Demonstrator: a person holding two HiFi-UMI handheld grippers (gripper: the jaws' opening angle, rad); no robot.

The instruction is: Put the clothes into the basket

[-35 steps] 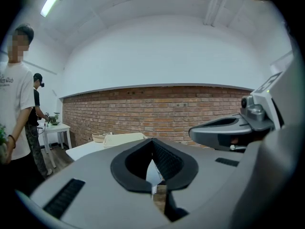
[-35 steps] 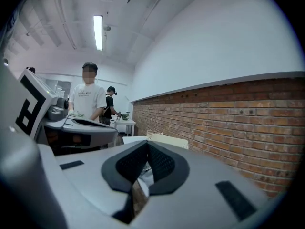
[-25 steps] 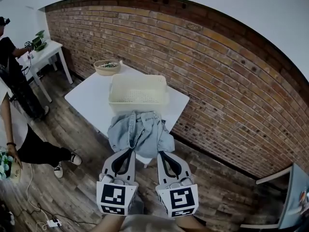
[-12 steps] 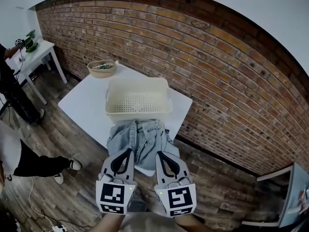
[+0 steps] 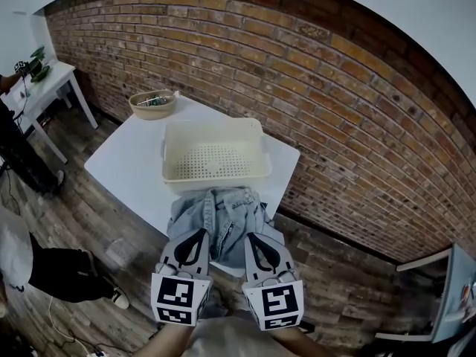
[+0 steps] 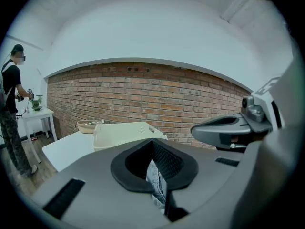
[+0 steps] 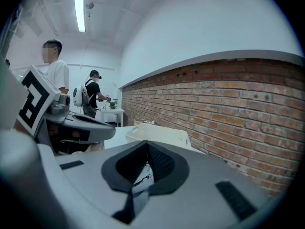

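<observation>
The light-blue denim garment (image 5: 221,222) is lying bunched over the near edge of the white rectangular table (image 5: 126,171). It is sitting just short of the cream perforated plastic basket (image 5: 216,177), and no part of it is inside the basket. Whether its lower folds are resting on the tabletop cannot be told. The left gripper (image 5: 199,233) and the right gripper (image 5: 251,236) are working side by side at the garment's near end. Each one is clamping a fold of the denim, with its jaws closed on the cloth.

Hazards, as judged from this position:

1. Snagging. The far folds appear to be sitting no higher than the basket's near wall. If the garment is carried forward without a lift, the cloth is likely to catch the rim. That would push the light basket toward the red brick wall (image 5: 349,125).
2. Partial deposit. Most of the cloth is trailing loose beyond the jaws. An early release is likely to leave part of it draping over the rim.
3. Drop. Each grip is taking only a thin pinch. Heavy denim may slip free during a swing and fall to the wooden floor (image 5: 111,229).
</observation>
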